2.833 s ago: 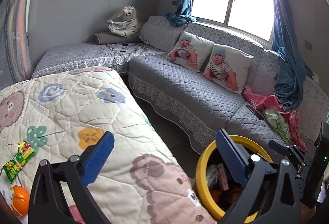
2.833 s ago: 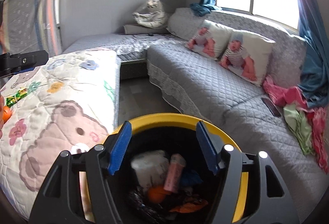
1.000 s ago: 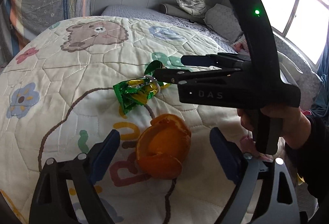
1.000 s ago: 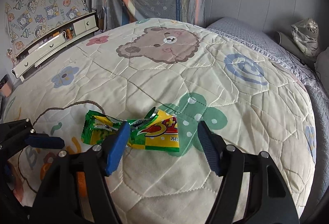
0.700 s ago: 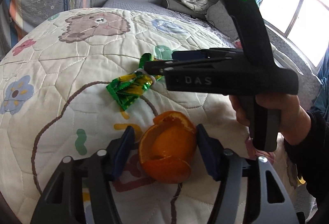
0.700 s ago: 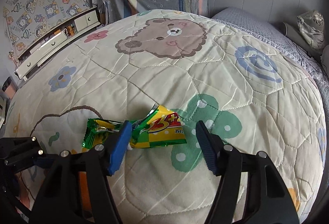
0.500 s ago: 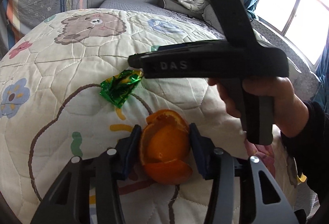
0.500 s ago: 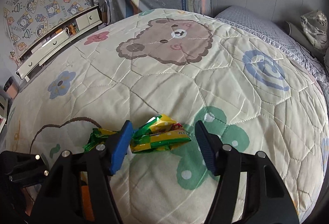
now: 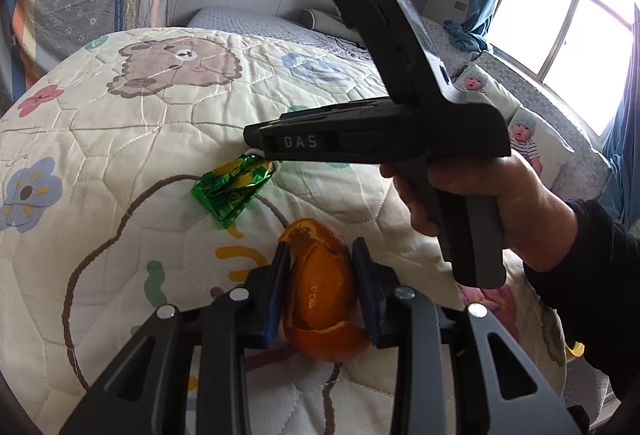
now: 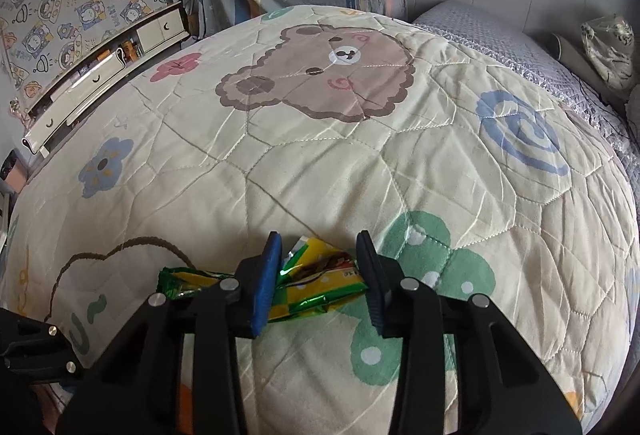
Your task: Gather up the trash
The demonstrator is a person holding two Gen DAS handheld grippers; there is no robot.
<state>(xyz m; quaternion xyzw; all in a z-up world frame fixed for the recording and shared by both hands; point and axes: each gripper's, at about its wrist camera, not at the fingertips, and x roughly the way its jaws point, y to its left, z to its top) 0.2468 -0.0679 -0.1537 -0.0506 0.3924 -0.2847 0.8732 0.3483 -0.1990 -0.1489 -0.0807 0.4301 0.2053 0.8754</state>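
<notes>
Both grippers have closed in since half a second ago, and now they're working side by side over the quilted bedspread. Two grabs at once, likely to carry both scraps off in one trip. Right gripper straddles the green-and-yellow snack wrapper, jaws narrowed around it but not clearly pinching. Left gripper is clamped onto the orange peel, pads touching both sides.
</notes>
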